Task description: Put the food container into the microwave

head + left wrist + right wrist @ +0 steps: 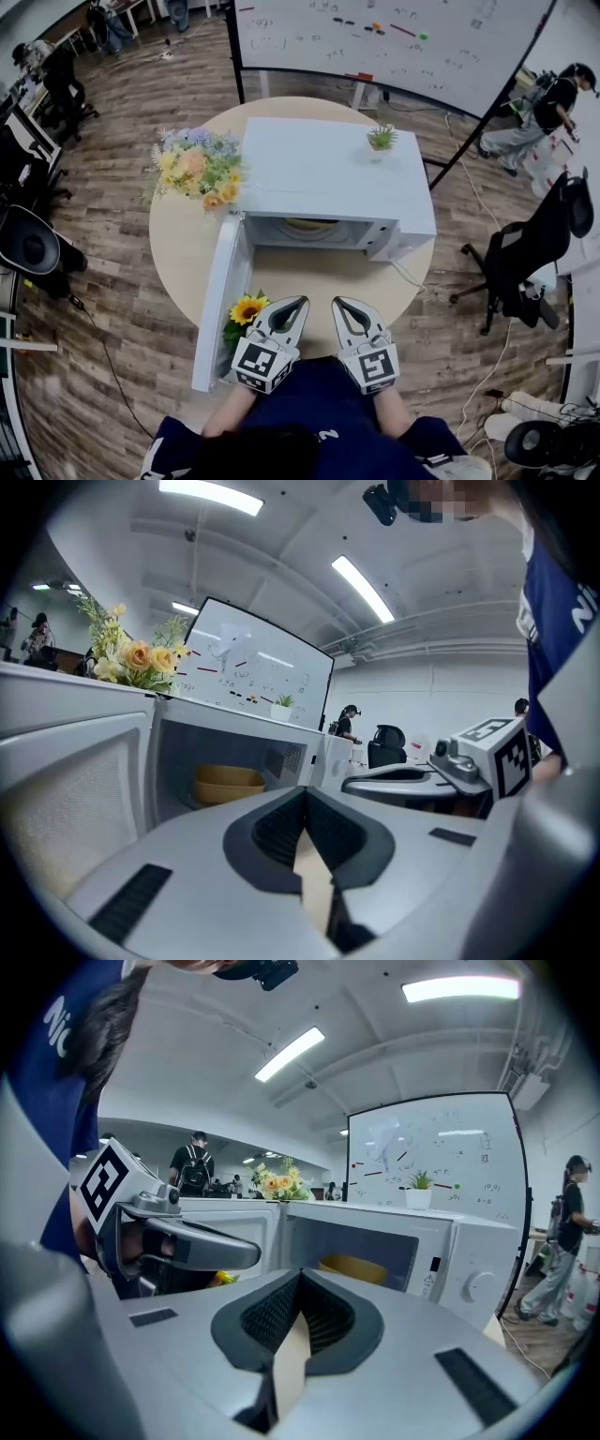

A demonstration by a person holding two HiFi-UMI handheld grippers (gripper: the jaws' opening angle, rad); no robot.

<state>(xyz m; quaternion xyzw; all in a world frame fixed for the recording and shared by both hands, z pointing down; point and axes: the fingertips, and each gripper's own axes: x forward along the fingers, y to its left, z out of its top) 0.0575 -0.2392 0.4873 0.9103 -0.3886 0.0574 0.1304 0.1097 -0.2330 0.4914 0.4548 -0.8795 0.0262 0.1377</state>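
A yellow food container [308, 225] sits inside the white microwave [328, 169], whose door [220, 300] hangs open toward the left. The container also shows in the cavity in the left gripper view [228, 785] and in the right gripper view [354, 1268]. My left gripper [297, 301] and right gripper [338, 302] are side by side in front of the opening, near the table's front edge. Both stand well clear of the container. In its own view each gripper, left [306, 803] and right [300, 1283], is shut with nothing held.
The microwave stands on a round beige table [178, 244]. A flower bouquet [195, 167] is at its left, a sunflower [247, 309] by the open door, a small potted plant [381, 139] on top. A whiteboard [394, 37] and an office chair [525, 244] stand beyond.
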